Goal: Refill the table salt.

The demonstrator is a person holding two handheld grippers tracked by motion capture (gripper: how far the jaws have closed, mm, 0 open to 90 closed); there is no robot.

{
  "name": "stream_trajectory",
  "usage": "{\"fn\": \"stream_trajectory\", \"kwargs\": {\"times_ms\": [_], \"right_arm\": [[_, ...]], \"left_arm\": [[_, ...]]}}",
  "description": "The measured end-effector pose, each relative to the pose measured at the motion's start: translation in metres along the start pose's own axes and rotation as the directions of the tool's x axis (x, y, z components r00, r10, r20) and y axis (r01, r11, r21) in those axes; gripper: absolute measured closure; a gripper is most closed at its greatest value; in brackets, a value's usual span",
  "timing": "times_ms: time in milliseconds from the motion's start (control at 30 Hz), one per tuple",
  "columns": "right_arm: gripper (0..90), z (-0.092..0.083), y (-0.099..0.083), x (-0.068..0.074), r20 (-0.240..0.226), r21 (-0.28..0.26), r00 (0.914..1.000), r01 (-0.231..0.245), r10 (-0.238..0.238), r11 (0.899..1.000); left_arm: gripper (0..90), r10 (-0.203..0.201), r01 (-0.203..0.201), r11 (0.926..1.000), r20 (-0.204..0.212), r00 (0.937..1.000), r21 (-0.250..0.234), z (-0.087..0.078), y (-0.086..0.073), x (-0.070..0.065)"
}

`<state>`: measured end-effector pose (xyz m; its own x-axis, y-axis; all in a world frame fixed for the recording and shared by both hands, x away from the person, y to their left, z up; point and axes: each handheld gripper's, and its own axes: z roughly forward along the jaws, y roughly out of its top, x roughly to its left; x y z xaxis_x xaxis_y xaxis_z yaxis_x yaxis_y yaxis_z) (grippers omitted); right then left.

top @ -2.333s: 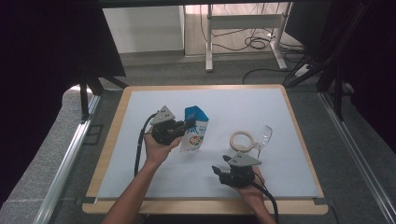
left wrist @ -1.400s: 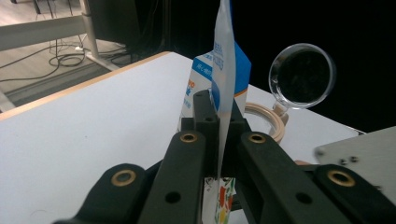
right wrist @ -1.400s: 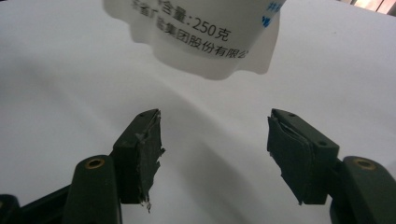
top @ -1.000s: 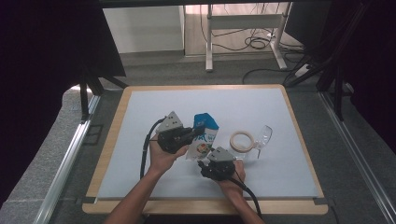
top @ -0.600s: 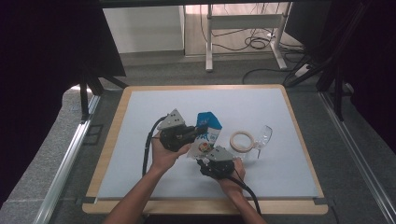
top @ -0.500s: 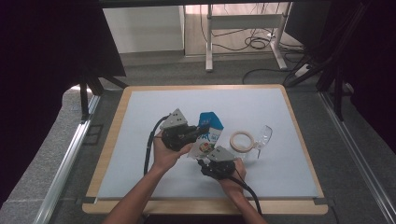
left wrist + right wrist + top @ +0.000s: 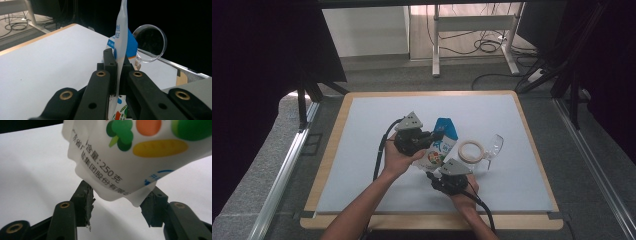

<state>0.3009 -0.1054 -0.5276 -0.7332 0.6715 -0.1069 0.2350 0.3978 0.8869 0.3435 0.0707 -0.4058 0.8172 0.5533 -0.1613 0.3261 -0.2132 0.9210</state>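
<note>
A white and blue pouch printed with vegetables hangs tilted above the white mat. My left gripper is shut on its thin edge; in the left gripper view the pouch stands pinched between the two jaws of that gripper. My right gripper points up at the pouch's lower end from the near side. In the right gripper view the pouch's bottom sits between the jaws of the right gripper, which have just been closing; its pads stand beside the pouch without a firm pinch.
A roll of tape lies just right of the pouch, and a clear stemmed glass lies on its side beyond it, also seen as the glass. The white mat covers a wood-edged table. Cables trail from both grippers toward the near edge.
The left gripper carried the pouch a little to the right. The right gripper came in from the right, rose under the pouch's lower end, and its jaws narrowed around it.
</note>
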Motion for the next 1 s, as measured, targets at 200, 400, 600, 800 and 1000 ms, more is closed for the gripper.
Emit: {"fn": "stream_trajectory", "kwargs": {"times_ms": [200,400,600,800,1000], "right_arm": [[50.6,0.000,-0.001,0.000,-0.009,-0.001,0.9999,-0.012,0.012,1.000],[46.2,0.000,-0.002,0.001,0.040,0.012,0.9992,0.005,-0.005,1.000],[42.5,0.007,0.001,0.007,0.089,0.016,0.9953,0.036,-0.038,0.999],[48.1,0.003,0.003,0.009,0.058,-0.022,0.9980,0.026,-0.025,0.999],[50.5,0.000,0.002,0.003,0.000,-0.023,0.9998,-0.019,0.019,1.000]], "left_arm": [[89.8,0.006,-0.006,1.0000,0.003,1.0000,0.002,0.001,-0.001,-0.002],[89.8,0.012,-0.012,0.9995,0.010,0.9999,-0.029,-0.010,-0.002,-0.008],[89.8,0.046,-0.045,0.9985,0.012,0.9989,-0.031,-0.014,-0.002,-0.017],[89.8,0.034,-0.033,0.9988,0.009,0.9994,-0.036,-0.016,0.000,-0.013],[89.8,0.024,-0.024,0.9993,0.009,0.9997,-0.028,-0.009,0.001,-0.010]]}}
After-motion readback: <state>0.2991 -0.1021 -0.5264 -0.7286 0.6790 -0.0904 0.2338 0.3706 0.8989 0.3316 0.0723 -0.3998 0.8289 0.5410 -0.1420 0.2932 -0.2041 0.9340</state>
